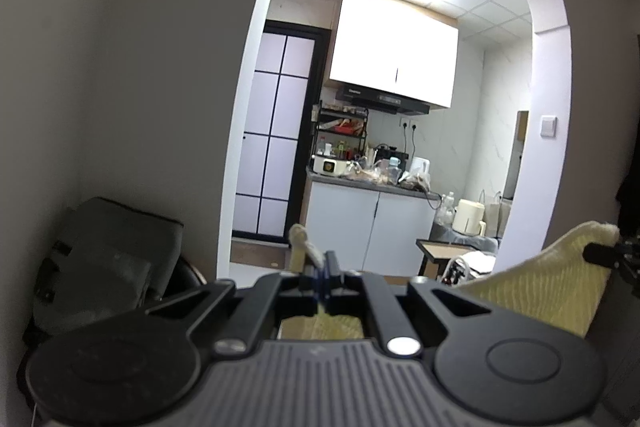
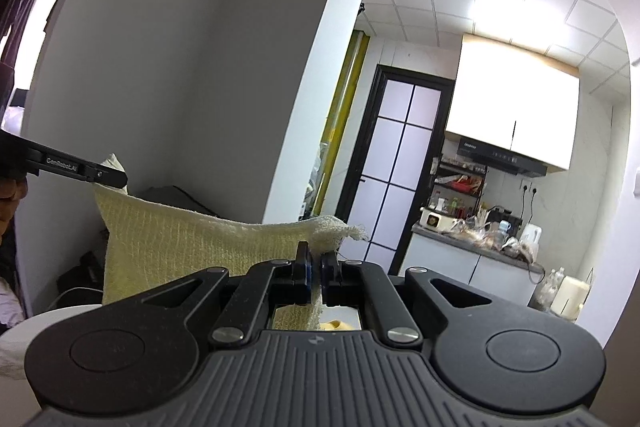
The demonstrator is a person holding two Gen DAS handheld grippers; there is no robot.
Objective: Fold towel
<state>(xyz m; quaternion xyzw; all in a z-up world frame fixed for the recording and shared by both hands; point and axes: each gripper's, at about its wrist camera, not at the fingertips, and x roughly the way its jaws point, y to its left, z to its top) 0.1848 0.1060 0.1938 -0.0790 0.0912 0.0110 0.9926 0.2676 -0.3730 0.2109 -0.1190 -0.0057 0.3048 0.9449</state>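
Note:
A pale yellow waffle-weave towel [image 2: 192, 243] hangs in the air, stretched between my two grippers. My left gripper [image 1: 322, 267] is shut on one top corner; a tuft of towel sticks up past its fingers. The towel also shows at the right of the left wrist view [image 1: 552, 291], where my right gripper's fingertips pinch the far corner. My right gripper [image 2: 316, 263] is shut on the other top corner, the cloth draping down between its fingers. My left gripper also shows at the left of the right wrist view [image 2: 108, 177], pinching the opposite corner.
Both cameras face an arched doorway into a kitchen with a white counter [image 1: 372, 187], hanging cabinet [image 1: 396, 55] and black-framed glass door [image 2: 396, 163]. A grey bag or chair [image 1: 108, 251] sits by the wall at left. A white round surface [image 2: 60, 319] lies below left.

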